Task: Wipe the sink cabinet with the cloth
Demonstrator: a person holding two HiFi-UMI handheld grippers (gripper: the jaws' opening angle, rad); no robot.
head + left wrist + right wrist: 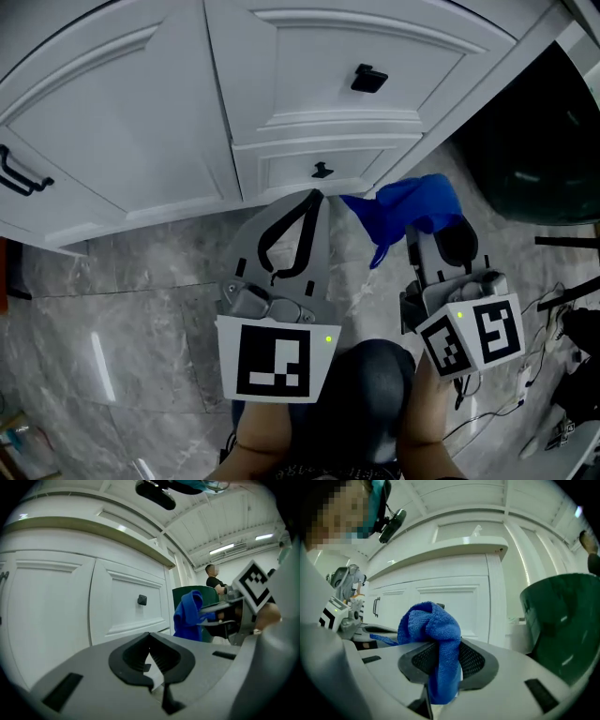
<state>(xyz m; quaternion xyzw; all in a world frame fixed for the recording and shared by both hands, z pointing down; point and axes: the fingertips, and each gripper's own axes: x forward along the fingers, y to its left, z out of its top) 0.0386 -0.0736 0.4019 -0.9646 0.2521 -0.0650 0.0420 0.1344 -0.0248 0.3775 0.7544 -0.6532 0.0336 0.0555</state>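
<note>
The cloth (433, 634) is blue and fluffy, bunched in a loose lump; it is pinched between the jaws of the right gripper (443, 663), with one end hanging down under them. It is in the air just in front of the sink cabinet (122, 122), near its lower right corner. The cabinet is white, with closed panelled doors, a black square knob (368, 78), a smaller black knob (322, 170) below and a black bar handle (19, 173) at the left.

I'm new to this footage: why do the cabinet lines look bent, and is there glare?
Left gripper view: the wide-angle lens bows the lines of the sink cabinet and blackens the corners; ceiling strip lights glare upper right. Right gripper view: same bowing, yet the blue cloth in the jaws is sharp. Head view: a bright streak reflects off the floor; the right edge is dark.
</note>
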